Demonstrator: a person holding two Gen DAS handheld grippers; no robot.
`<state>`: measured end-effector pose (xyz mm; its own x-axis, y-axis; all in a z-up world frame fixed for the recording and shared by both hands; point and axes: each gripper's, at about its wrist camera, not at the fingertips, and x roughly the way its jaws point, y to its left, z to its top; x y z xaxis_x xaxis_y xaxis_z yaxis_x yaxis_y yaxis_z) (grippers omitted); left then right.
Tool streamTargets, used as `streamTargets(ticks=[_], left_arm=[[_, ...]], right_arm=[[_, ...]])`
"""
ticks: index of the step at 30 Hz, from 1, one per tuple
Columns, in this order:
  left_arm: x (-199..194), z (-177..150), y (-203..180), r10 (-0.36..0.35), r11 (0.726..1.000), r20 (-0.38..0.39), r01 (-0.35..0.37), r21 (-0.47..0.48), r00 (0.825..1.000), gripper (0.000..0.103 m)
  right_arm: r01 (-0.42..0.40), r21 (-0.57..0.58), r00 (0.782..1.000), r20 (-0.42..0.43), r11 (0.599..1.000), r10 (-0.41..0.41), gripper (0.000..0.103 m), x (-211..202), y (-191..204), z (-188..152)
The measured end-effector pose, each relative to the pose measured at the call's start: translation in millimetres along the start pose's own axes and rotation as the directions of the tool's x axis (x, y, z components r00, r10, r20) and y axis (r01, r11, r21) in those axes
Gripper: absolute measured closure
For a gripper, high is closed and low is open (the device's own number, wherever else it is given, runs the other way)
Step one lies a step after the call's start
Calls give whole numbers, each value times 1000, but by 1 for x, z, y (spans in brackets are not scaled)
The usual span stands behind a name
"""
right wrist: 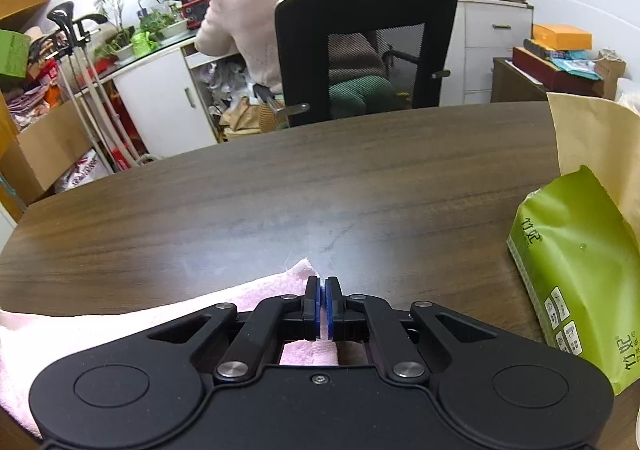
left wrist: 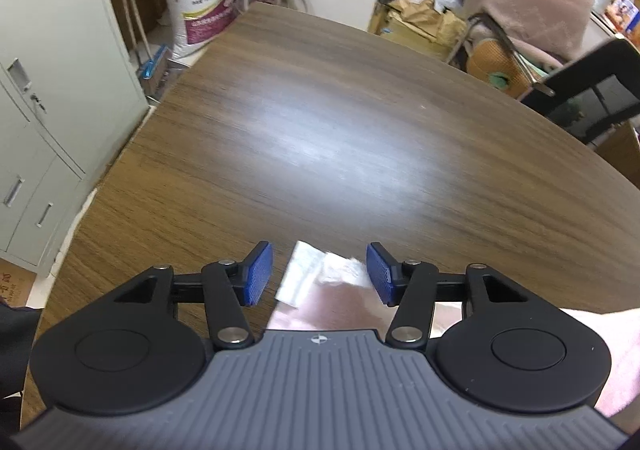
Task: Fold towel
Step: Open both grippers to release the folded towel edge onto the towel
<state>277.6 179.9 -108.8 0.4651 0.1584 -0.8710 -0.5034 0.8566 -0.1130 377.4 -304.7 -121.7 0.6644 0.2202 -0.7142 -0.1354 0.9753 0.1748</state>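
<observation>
Tilting down, left tongs (left wrist: pixel 320 274) gape over the pink towel (left wrist: pixel 320 282) corner; right tongs (right wrist: pixel 323 308) pinch its edge on the desk (right wrist: pixel 320 189).

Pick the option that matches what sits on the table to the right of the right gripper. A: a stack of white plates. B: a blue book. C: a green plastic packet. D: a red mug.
C: in the right wrist view a green plastic packet with printed characters lies on the wooden table, to the right of the right gripper.
</observation>
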Motion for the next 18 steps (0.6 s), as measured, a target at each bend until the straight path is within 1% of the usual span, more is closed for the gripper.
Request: streamTargets(ticks=[1,2,4,5,7,8,9,11,13,14,15,16,17,18], left_arm=[[-1,0,2,6,1000,4,-6,-5,1000,52],[-3,1,5,24,1000,19,-24,-10,1000,52],[-8,0,10,45,999,48,-45,-12,998,52],[-13,0,14,38,999,66,-37,-20,997,52],[-18,-1,19,15,999,81,-12,-35,997,52],[-22,-1,21,2,999,86,0,-34,996,52],[-24,-3,21,-8,1000,85,10,-26,996,52],[-27,-9,21,-21,1000,70,22,-14,997,52],[-27,-13,19,-24,1000,50,24,3,998,52],[-25,-18,17,-16,1000,33,16,18,999,52],[-24,-20,16,-10,1000,24,9,30,1000,52],[-23,-23,15,-3,999,16,2,41,1000,52],[-20,-27,12,14,998,3,-14,60,1000,52],[-18,-30,10,31,997,-3,-30,73,1000,52]], right_arm=[[13,1,1000,4,1000,-13,94,0,0,0],[32,0,999,13,999,-32,77,0,1,0],[89,-12,995,51,996,-88,62,-5,2,1],[104,-24,992,72,994,-102,62,-10,5,1],[96,-63,990,112,993,-89,62,-22,14,1],[54,-87,992,121,995,-43,62,-30,22,0],[-18,-111,993,115,994,30,63,-39,34,-2],[-77,-162,990,101,984,94,63,-47,53,-7],[-136,-282,984,74,950,163,63,-55,91,-20],[-151,-335,981,65,930,182,63,-56,109,-26],[-155,-393,979,59,906,193,63,-56,129,-33],[-145,-427,981,56,892,186,63,-54,142,-37],[-138,-452,983,50,881,179,63,-51,152,-40],[-143,-454,983,39,879,180,63,-49,158,-41]])
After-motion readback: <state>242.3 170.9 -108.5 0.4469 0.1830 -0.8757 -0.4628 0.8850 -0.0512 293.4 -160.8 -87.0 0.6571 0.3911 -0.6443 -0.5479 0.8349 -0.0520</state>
